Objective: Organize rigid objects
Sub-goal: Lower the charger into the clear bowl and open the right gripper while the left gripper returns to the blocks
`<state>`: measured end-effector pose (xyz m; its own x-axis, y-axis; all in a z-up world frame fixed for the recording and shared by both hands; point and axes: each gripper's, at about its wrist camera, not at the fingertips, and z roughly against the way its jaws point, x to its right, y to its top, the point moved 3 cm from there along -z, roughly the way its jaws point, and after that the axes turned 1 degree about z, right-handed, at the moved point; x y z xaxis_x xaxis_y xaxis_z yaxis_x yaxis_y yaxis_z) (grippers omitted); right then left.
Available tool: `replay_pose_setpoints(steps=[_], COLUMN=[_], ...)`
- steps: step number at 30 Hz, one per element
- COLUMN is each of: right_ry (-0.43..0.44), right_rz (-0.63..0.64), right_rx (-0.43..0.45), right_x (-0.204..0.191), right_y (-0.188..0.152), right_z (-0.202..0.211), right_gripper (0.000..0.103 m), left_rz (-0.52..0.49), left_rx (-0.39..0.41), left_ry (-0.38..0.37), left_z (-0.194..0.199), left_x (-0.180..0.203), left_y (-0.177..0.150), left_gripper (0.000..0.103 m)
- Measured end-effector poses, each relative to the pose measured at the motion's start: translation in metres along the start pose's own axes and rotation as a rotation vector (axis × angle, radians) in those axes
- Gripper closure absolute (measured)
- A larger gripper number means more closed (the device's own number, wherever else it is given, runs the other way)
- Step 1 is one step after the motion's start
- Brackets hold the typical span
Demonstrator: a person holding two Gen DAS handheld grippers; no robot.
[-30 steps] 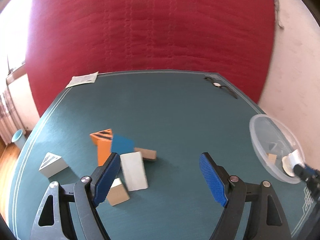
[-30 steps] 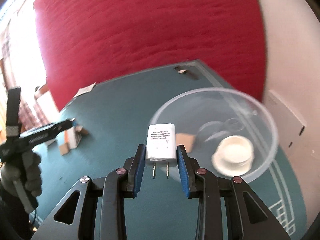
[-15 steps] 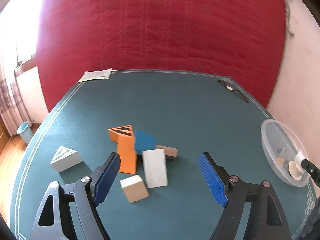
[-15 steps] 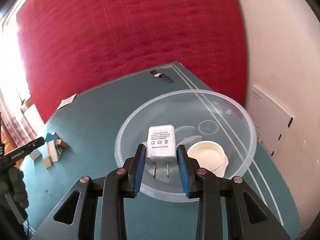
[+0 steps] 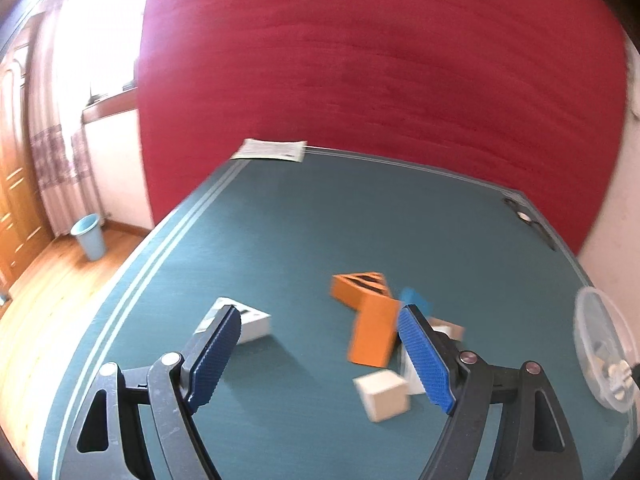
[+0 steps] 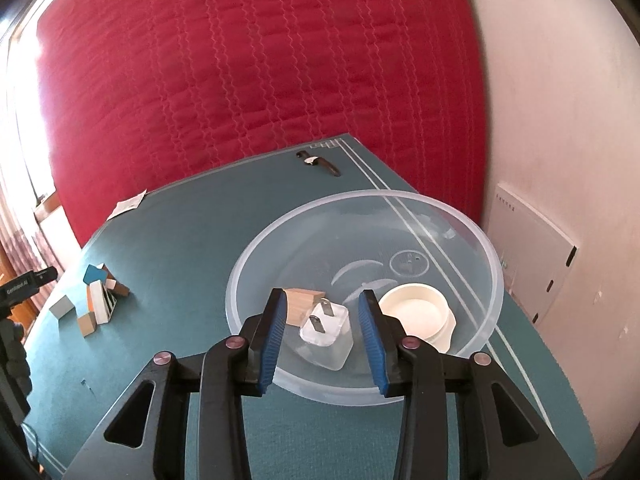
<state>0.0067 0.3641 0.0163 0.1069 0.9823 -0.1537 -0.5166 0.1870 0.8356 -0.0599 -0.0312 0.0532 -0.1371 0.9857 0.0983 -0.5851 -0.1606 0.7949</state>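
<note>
My right gripper (image 6: 322, 296) hangs over the clear plastic bowl (image 6: 400, 196) and its jaws are opening. The white charger (image 6: 326, 330) lies below them in the bowl, prongs up, touching neither pad. A wooden block (image 6: 302, 300) and a white round dish (image 6: 416, 312) share the bowl. My left gripper (image 5: 320, 320) is open and empty above the green table. Past its right finger sit an orange block (image 5: 372, 330), an orange wedge (image 5: 360, 286), a blue block (image 5: 416, 300) and a cream cube (image 5: 382, 394). A white wedge (image 5: 250, 320) is partly hidden by the left finger.
A paper sheet (image 5: 272, 149) lies at the table's far edge, and a wristwatch (image 6: 318, 162) near the far right corner. The table's left edge drops to a wooden floor with a blue bin (image 5: 89, 236). A red quilted backdrop stands behind the table.
The right gripper came over the bowl, its jaws parted, and the charger dropped into the bowl. The left gripper swung left, so the blocks now sit right of its centre.
</note>
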Motion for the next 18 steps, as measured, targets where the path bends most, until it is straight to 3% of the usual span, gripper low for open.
replay_pose_setpoints(steps=[9, 18], right_ry=[-0.001, 0.007], right_rz=[0.030, 0.082], right_rx=[0.014, 0.027], right_x=[-0.008, -0.023], right_y=[-0.002, -0.006], right_z=[0.005, 0.010], right_gripper=[0.064, 0.064], left_rz=[0.073, 0.083], left_rx=[-0.023, -0.094], left_ry=[0.144, 0.153], left_z=[-0.019, -0.047], left_x=[-0.048, -0.052], left_y=[0.001, -0.009], left_gripper=[0.019, 0.021])
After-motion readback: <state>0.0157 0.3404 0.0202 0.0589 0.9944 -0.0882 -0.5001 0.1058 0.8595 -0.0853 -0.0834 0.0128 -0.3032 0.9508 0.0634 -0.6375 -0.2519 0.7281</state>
